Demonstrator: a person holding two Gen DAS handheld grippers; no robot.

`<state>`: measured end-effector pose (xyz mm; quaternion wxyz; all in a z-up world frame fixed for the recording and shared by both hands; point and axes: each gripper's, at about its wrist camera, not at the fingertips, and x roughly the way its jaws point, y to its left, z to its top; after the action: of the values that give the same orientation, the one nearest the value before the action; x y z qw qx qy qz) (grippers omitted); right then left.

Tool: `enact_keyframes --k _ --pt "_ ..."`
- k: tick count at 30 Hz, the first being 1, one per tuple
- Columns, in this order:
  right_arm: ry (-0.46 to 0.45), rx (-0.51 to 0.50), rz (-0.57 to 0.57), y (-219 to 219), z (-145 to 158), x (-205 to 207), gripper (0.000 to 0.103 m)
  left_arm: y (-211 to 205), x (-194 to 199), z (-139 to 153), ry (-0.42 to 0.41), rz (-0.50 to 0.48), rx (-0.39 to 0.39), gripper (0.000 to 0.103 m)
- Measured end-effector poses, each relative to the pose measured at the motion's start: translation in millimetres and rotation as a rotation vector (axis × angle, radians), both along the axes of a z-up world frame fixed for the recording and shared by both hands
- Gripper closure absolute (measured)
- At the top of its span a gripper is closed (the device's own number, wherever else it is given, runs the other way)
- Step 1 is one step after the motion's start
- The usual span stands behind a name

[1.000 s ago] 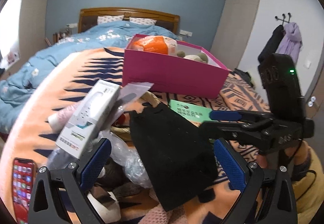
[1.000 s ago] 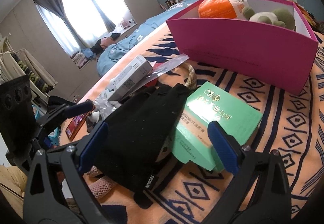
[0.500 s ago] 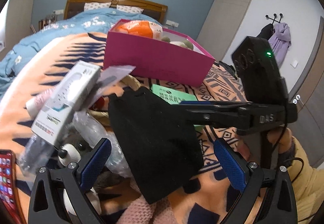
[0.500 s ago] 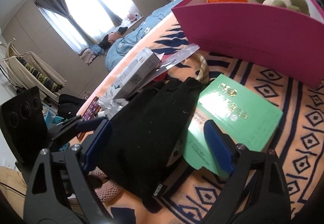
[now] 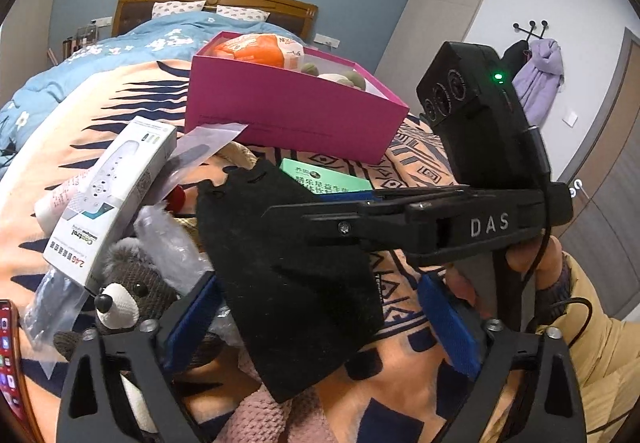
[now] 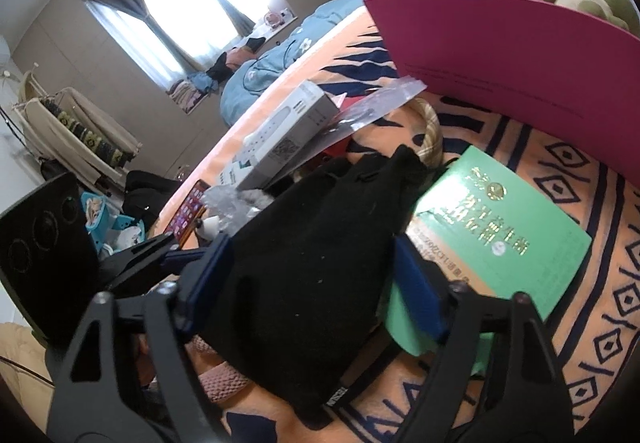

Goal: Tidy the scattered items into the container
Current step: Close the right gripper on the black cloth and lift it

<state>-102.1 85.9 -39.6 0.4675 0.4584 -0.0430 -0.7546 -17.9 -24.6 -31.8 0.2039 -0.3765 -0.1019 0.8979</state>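
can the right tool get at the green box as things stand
Probably not cleanly. The black pouch sits between the right tool's closing jaws and overlaps the green box's near edge. One finger is at that edge, but the pouch would likely need to go first.

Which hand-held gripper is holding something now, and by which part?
Neither: both straddle the black pouch, closing, the right hand-held gripper and left hand-held gripper not yet pressing.

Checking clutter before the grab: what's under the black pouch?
Under the black pouch: a corner of the green box on one side, pink knit fabric at its near end, crinkled clear plastic beside it. Whatever lies beneath its middle is covered.
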Motion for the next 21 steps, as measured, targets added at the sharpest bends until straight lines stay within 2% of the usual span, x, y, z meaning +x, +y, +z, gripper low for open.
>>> enact_keyframes --k 2,3,5,7,13,17,21 --pt "0.009 0.014 -0.002 -0.9 -1.2 0.3 0.031 -1.9 -0.9 -0.2 -0.006 0.009 -0.006 0.022" --pt "0.014 0.021 -0.002 -1.3 -1.7 0.4 0.033 -2.6 -1.2 -0.4 -0.008 0.014 -0.012 0.028" --pt "0.018 0.028 -0.006 -0.1 -2.3 -0.1 0.044 -4.2 -1.8 -0.8 -0.014 0.024 -0.025 0.038" --pt "0.021 0.038 -0.006 0.9 -3.2 0.2 0.053 -5.6 -2.3 -1.3 -0.021 0.034 -0.033 0.053" --pt "0.056 0.062 -0.020 4.6 -3.8 2.7 0.073 -9.8 -3.7 -1.0 -0.036 0.062 -0.051 0.076" --pt "0.088 0.051 -0.029 9.4 3.0 5.6 0.088 -11.7 -3.3 1.3 -0.039 0.065 -0.047 0.080" --pt "0.121 0.045 -0.030 14.2 10.6 12.4 0.092 -12.3 -1.5 5.0 -0.032 0.061 -0.044 0.081"
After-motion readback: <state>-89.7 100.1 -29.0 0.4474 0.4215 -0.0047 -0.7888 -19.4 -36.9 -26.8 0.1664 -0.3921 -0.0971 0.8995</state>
